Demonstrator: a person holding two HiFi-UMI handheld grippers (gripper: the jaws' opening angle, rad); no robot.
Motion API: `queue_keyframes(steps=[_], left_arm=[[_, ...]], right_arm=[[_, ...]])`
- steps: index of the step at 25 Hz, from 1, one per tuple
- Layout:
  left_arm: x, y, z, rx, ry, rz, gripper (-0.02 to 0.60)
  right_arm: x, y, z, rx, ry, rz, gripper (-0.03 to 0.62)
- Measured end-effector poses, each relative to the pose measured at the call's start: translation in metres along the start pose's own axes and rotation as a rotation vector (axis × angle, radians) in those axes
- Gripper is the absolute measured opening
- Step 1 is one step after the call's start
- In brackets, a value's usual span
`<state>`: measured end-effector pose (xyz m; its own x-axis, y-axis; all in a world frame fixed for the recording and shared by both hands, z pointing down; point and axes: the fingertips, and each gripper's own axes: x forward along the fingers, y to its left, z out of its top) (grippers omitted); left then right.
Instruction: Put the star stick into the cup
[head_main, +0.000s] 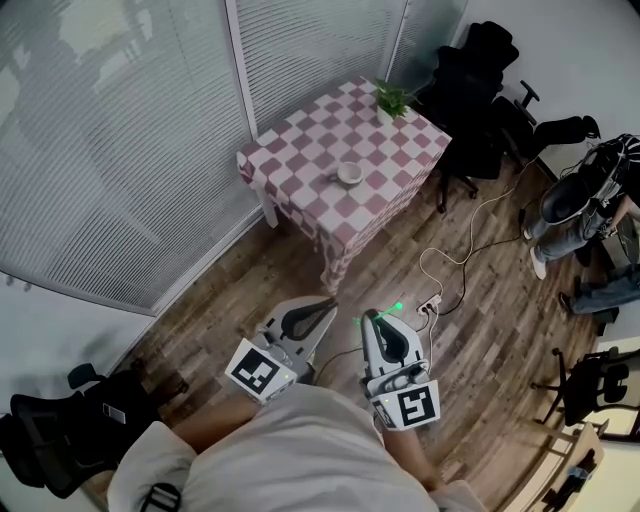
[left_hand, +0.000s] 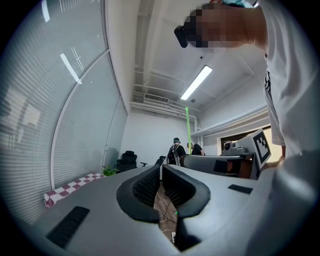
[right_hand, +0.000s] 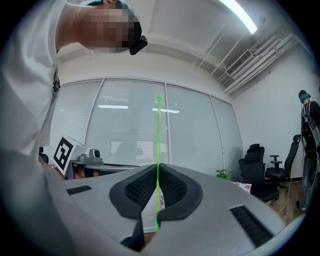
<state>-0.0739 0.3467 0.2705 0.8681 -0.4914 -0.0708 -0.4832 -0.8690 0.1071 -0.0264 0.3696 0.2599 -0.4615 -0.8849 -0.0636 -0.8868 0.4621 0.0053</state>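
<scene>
White cup (head_main: 349, 172) on checkered table (head_main: 300, 182)

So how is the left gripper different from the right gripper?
The right gripper has its jaws shut on the thin green star stick; the left gripper has its jaws shut on nothing. The left gripper angles rightward, the right gripper leftward, so their tips converge. Both are grey with black jaws.

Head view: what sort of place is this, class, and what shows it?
Probably an office: black swivel chairs, window blinds, and a power strip with cables on the wood floor.
</scene>
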Motion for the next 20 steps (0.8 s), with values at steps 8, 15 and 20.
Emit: queue_keyframes(steps=[8,15,20], left_arm=[[0.018,0.05,0.005,-0.002,-0.001,-0.021,0.043],[0.026,0.074,0.005,-0.001,0.011,-0.036,0.043],[0.031,0.083,0.006,-0.009,0.008,-0.032,0.043]], right_arm=[[0.049,-0.016,-0.002,0.007,0.001,-0.023,0.038],[0.074,-0.024,-0.007,0.01,0.009,-0.033,0.038],[0.083,-0.03,-0.008,0.007,0.007,-0.034,0.038]])
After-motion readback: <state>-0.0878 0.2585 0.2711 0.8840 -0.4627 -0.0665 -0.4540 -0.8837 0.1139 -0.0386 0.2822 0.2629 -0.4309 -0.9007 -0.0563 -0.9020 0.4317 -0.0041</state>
